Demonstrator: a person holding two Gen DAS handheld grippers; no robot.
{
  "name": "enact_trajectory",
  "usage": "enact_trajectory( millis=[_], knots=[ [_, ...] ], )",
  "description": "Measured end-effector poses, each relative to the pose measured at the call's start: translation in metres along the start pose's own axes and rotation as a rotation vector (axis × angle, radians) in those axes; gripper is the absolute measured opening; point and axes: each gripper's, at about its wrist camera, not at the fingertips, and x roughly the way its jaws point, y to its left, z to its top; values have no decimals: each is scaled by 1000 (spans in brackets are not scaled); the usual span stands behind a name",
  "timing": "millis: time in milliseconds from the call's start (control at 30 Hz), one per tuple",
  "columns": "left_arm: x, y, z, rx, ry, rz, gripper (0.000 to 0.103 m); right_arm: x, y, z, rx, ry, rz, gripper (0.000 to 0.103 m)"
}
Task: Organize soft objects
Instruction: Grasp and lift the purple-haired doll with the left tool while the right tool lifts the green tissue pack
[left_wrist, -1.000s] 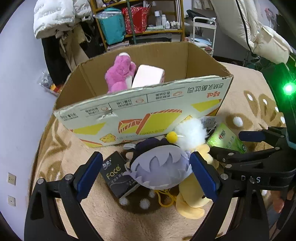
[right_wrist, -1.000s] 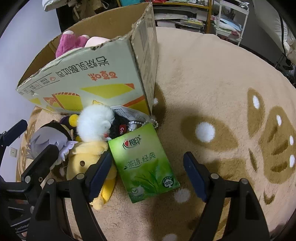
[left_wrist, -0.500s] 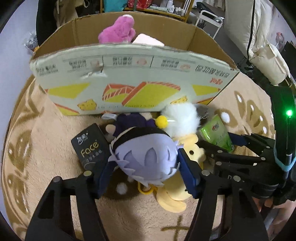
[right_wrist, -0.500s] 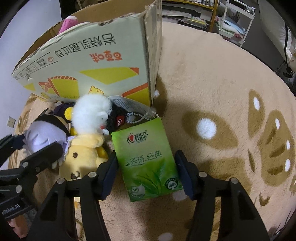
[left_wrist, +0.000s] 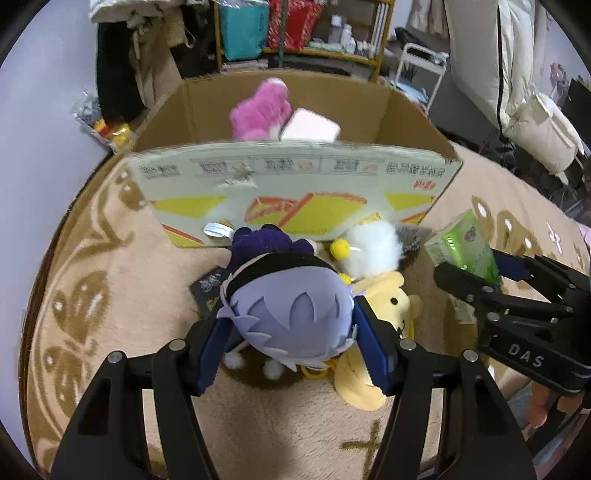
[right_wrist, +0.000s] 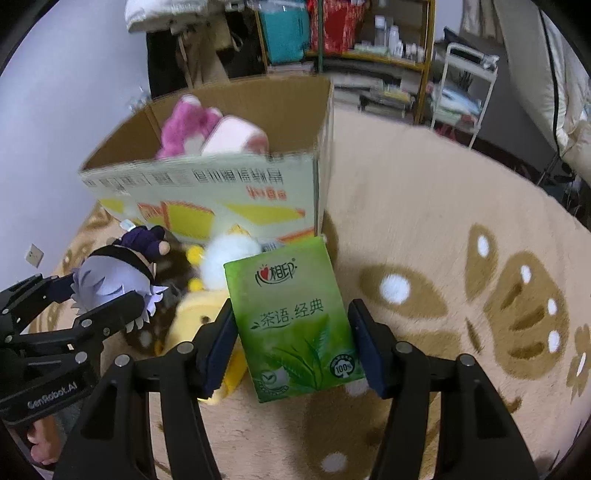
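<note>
- Since a second ago both pairs of jaws have been closing. The left gripper (left_wrist: 288, 328) went from standing wide around the lavender-haired plush doll (left_wrist: 291, 314) to pinching its head, and the right gripper (right_wrist: 291, 347) closed onto the green soft tissue pack (right_wrist: 291, 321); both now sit higher against the box than before.
- The left pads press the doll's round head from either side — probably the firmest place to hold so floppy a toy.
- The right pads clamp the pack's long edges, so it hangs flat, label up.
- The open printed cardboard box (left_wrist: 295, 184) stands just beyond on the beige patterned rug (right_wrist: 443, 229), holding a pink plush toy (left_wrist: 262, 107) and a pale pink pack (left_wrist: 310, 129) — evidently the collecting place.
- A yellow plush bear (left_wrist: 384, 302) with a white fluffy pom-pom (left_wrist: 373, 247) remains on the rug.
</note>
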Motion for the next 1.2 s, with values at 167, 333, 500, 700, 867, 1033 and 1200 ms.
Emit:
enact_trajectory(
  millis=[167, 333, 500, 700, 867, 1033, 1200],
  knots=[
    [-19, 6, -2, 1, -78, 76, 64, -27, 1, 0, -6, -105, -6, 63],
    [-51, 18, 0, -37, -243, 138, 64, -54, 0, 4, -18, -254, 20, 63],
    [-76, 24, 3, -50, -370, 176, 63, -65, 5, 13, -68, -368, 3, 63],
    [-97, 24, 3, -28, -453, 211, 63, -75, 15, 16, -84, -434, 0, 62],
    [-111, 27, 2, -33, -506, 230, 63, -83, 12, 20, -73, -492, 13, 61],
    [-121, 31, 4, -40, -610, 265, 63, -88, 9, 25, -48, -550, 17, 38],
    [-113, 34, 12, -46, -605, 279, 64, -76, 7, 39, -48, -512, 45, 13]
  ],
)
